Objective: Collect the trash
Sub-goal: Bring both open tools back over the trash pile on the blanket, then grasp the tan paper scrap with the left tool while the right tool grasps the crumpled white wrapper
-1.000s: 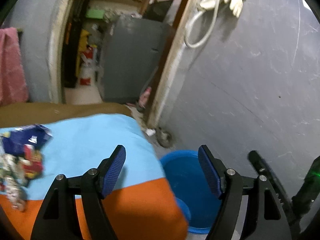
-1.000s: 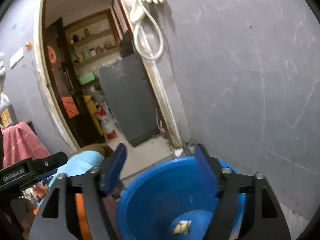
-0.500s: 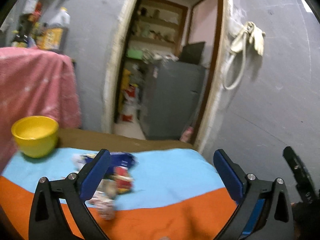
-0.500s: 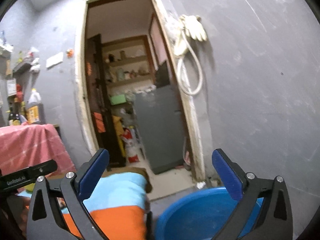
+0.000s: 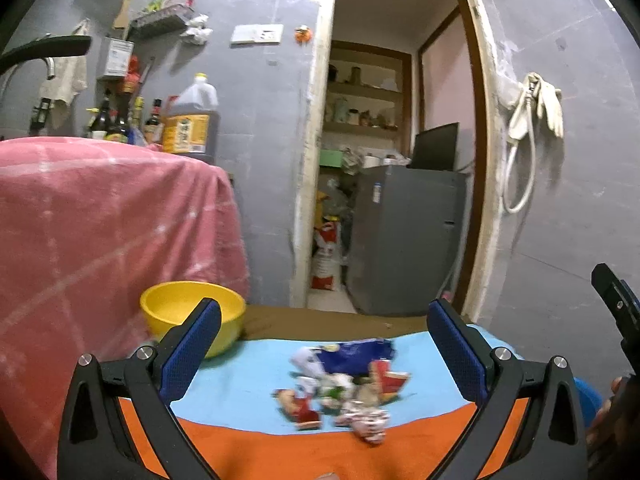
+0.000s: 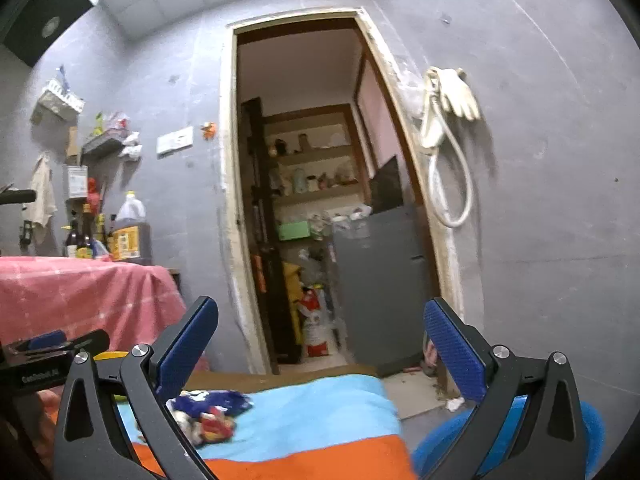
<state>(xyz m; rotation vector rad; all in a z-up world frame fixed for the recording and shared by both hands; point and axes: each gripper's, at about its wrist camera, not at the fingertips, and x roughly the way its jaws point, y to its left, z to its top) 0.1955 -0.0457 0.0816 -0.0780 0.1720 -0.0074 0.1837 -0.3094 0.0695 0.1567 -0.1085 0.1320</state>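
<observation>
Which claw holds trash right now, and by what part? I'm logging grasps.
Neither. The left claw and right claw are both open and empty; the wrappers lie on the cloth.

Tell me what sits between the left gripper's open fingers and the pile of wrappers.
Nothing but cloth: in the left wrist view, bare blue-and-orange cloth separates the left gripper from the wrapper pile.
</observation>
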